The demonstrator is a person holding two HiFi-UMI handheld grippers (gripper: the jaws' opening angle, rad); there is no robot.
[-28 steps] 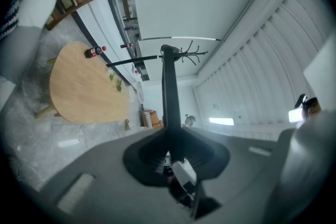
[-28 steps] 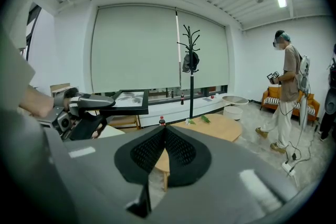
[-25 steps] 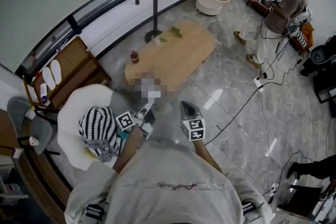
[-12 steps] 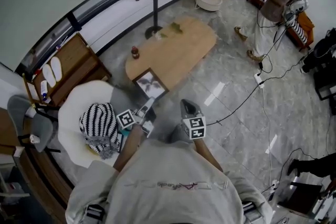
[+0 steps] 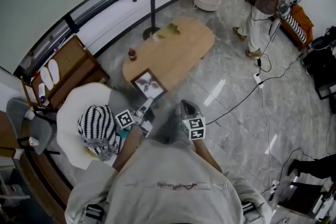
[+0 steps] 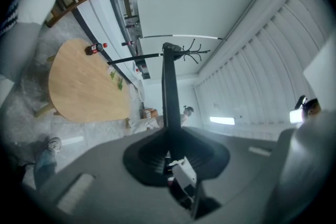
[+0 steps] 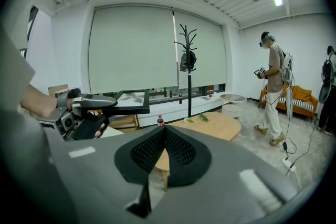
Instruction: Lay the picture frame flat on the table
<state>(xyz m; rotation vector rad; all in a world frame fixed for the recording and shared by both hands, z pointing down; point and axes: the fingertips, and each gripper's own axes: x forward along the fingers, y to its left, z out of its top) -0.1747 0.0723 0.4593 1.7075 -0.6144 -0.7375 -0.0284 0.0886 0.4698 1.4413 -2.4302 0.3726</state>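
Picture frame [image 5: 148,84] aloft, not yet on wooden table [image 5: 181,50].
Left gripper [image 5: 147,106] jaws clamped one frame edge, frame roughly level, seemingly over the table's near end; right gripper [image 7: 164,132] jaws pressed together, empty.
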